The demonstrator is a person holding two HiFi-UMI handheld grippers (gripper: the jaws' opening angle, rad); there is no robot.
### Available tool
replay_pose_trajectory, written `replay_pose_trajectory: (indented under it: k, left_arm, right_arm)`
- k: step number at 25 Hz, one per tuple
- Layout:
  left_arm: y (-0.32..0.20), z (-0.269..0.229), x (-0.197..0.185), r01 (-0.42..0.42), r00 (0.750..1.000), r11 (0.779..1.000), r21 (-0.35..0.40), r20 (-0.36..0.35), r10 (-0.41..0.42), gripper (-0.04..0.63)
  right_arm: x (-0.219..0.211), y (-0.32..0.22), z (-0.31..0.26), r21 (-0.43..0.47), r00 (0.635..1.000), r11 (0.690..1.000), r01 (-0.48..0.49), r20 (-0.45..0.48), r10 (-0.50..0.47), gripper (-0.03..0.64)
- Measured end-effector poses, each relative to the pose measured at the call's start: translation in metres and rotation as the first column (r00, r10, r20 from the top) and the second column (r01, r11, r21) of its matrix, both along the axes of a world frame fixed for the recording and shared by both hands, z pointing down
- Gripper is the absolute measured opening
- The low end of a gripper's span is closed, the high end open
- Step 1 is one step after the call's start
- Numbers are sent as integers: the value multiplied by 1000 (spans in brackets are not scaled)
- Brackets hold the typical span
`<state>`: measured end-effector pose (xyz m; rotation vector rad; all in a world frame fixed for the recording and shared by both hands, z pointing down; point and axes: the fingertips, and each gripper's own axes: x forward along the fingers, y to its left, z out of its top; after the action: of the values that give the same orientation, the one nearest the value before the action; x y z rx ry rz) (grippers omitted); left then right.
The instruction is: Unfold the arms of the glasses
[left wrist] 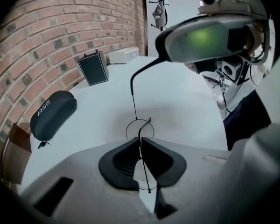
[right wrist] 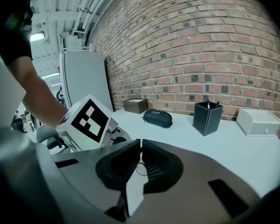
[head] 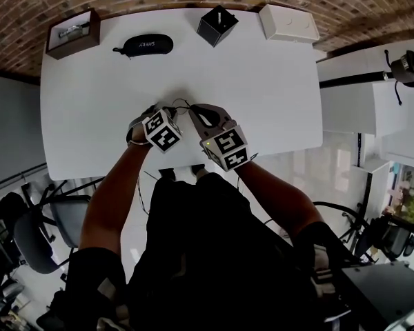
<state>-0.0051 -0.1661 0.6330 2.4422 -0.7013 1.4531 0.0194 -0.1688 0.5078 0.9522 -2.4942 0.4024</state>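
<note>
Near the front edge of a white table (head: 262, 95), at about 6 o'clock in the head view, a person holds two grippers tip to tip on a pair of thin wire-framed glasses (head: 181, 107). The left gripper (left wrist: 140, 141) is clenched on one slim arm of the glasses, which runs up between its pads. The right gripper (right wrist: 141, 146) is also pinched tight, with a fine wire of the frame caught between its pads. Whether the glasses touch the tabletop cannot be told. Along the far edge sit a brown box (head: 72, 33) at 10 o'clock, a black glasses case (head: 146, 45) at 11, a black pen holder (head: 217, 25) at 12 and a white box (head: 288, 23) at 1.
</note>
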Motion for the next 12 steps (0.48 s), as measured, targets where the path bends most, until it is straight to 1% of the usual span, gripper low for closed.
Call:
replay_pose_trajectory:
  k: [2, 4, 6, 8, 12]
  left_arm:
    - [-3, -1, 0, -6, 1000, 1000, 17, -12, 7, 23]
    - [-6, -8, 0, -35, 999, 997, 67, -20, 36, 21]
    - [-8, -17, -1, -71, 997, 990, 119, -21, 74, 21]
    - [-7, -23, -3, -99, 994, 983, 154, -22, 103, 21]
    - [-4, -34, -3, -133, 987, 967, 216, -58, 149, 21]
  right_arm:
    - [3, -1, 0, -1, 1000, 1000, -7, 5, 7, 17]
    - [8, -2, 1, -4, 1000, 1000, -22, 10, 22, 17]
    - [13, -3, 2, -10, 999, 999, -39, 13, 39, 17]
    - [17, -4, 3, -14, 999, 999, -51, 16, 51, 17]
    - [22, -4, 5, -27, 997, 997, -72, 25, 73, 17]
